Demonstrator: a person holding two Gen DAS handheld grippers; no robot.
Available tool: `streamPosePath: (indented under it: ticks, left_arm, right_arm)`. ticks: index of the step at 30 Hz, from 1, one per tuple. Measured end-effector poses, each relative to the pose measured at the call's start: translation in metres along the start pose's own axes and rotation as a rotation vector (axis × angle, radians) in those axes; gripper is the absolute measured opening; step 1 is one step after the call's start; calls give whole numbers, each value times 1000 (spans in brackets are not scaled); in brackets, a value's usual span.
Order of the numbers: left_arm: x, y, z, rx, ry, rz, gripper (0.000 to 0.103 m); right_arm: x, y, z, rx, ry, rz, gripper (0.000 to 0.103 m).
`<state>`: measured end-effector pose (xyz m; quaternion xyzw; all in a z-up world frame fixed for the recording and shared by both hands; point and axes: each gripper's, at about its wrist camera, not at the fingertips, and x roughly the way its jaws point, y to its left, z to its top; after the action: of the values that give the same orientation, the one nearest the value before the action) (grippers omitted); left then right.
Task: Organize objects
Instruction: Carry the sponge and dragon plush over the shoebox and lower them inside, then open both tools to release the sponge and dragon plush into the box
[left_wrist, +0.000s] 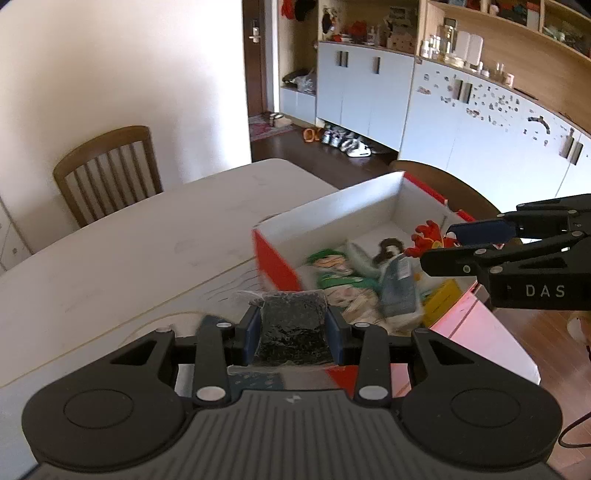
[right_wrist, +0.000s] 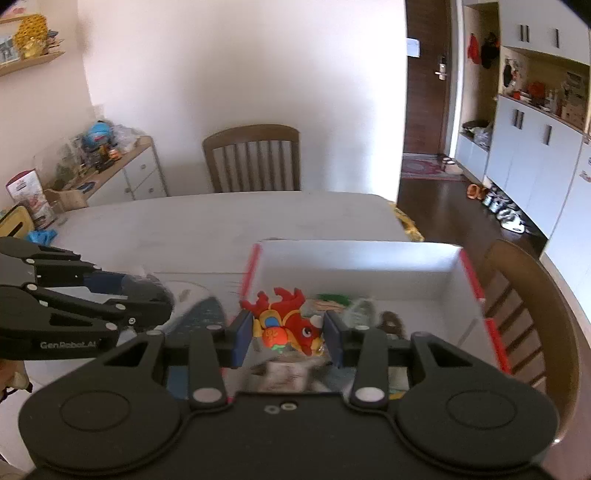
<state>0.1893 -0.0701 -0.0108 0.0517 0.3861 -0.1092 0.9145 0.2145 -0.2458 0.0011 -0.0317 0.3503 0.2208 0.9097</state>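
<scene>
I take the red-and-white box (left_wrist: 332, 218) as the reference for every position below. It stands open-topped on the white tabletop (left_wrist: 129, 236), at the tabletop's edge nearest the wall of grey cupboards (left_wrist: 369, 92). The left tongs (left_wrist: 293, 328) are closed partway on a clear packet of dark seaweed (left_wrist: 291, 325); both blue pads press its sides, and the packet sits just outside the box's near red corner, above the tabletop. The right tongs (right_wrist: 284, 332) are likewise closed partway, with their blue pads against the flanks of a red plush toy (right_wrist: 288, 321) bearing yellow and blue markings. In the left wrist view that toy (left_wrist: 430, 240) is at the box's right rim, gripped at the tips of the right tongs (left_wrist: 448, 242). In the right wrist view the left tongs (right_wrist: 162, 295) stand to the left of the box, outside its red left wall (right_wrist: 249, 269). Inside the box, on its floor, I see a green-and-white figure toy (left_wrist: 332, 273), a grey-blue pouch (left_wrist: 399, 288), a yellow item (left_wrist: 441, 299) and a dark brown item (left_wrist: 388, 249); these are blurred and I cannot identify them further. A wooden chair (right_wrist: 253, 158) stands at the tabletop's far side from the box, against the pale wall. A second wooden chair (right_wrist: 524, 314) stands just beside the box's right wall.
</scene>
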Motion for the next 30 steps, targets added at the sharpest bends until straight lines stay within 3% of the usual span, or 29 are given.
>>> streamPosePath:
  ticks: [12,19,30]
  left_arm:
    - [53,-55,32,15,28,-10,37]
    - [94,-67,45,7,61,9,37]
    - [151,-73,51,2,139,41,37]
  right_arm:
    - [9,-67,-12,21,33,-30,40]
    - [33,-85,-18,3,84,-21,40]
    - [72,-82,-33,-71,180,10,40]
